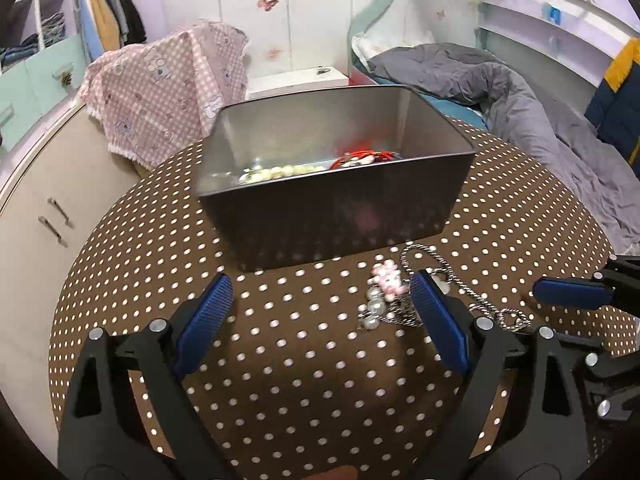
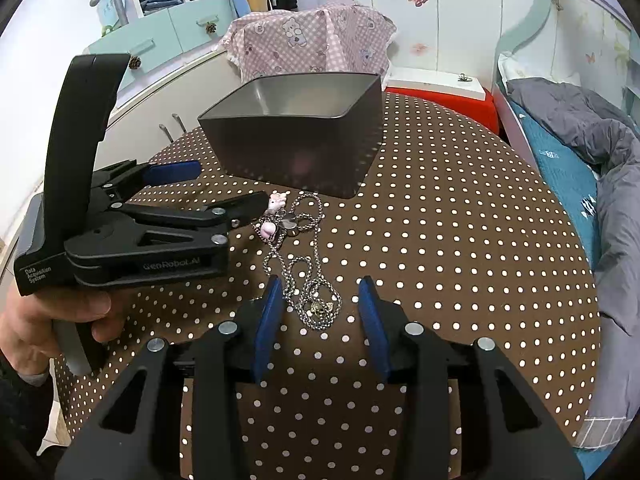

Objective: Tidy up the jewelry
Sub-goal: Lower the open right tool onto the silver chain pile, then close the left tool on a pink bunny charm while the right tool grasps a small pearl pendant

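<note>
Jewelry chain lies on the polka-dot tablecloth beside a bed, both grippers' jaws spread.

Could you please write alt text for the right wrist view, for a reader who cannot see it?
The open right gripper hovers over a silver chain necklace on a brown polka-dot table. Pink charms lie beside the open left gripper, before a grey metal tin.
</note>
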Tool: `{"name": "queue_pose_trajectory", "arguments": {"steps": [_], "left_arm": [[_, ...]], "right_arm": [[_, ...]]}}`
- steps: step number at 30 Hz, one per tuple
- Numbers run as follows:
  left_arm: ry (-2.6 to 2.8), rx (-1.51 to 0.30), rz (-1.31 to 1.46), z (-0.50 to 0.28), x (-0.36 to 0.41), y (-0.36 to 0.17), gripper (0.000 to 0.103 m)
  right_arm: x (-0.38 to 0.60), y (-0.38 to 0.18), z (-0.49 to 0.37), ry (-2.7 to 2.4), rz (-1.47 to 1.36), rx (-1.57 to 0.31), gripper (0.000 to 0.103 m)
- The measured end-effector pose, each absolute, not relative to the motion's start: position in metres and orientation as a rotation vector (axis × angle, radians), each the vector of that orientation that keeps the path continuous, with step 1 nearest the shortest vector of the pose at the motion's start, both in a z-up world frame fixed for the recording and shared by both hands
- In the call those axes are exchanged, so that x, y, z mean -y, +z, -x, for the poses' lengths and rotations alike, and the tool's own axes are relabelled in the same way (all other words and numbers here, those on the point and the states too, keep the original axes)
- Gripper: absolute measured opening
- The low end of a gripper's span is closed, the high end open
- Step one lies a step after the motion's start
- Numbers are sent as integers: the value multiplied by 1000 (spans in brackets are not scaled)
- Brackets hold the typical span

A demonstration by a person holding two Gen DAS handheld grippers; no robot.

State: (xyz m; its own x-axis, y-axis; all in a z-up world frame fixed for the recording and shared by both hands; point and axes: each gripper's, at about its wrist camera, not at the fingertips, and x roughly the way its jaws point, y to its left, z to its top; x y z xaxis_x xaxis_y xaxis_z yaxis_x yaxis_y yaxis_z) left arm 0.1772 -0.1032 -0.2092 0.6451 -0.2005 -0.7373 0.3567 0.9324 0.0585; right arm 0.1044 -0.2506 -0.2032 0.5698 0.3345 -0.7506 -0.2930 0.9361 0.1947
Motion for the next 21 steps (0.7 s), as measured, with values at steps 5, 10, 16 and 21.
{"name": "queue_pose_trajectory", "arguments": {"steps": [5,10,16,21], "left_arm": [[-404,-862,-183,-182,114,-217,37],[-461,-868,-126,-176,111,-215,22],[-464,-824,-8,-159,75,-200,13],[-436,-800,20,-150,52,-192,13]], "right_arm": [[249,-205,-106,371,-48,-892,37],[246,-206,-109,377,-38,-890,37],[239,-205,-110,387,-21,-887,37],[234,-204,-110,397,-13,-887,37]]}}
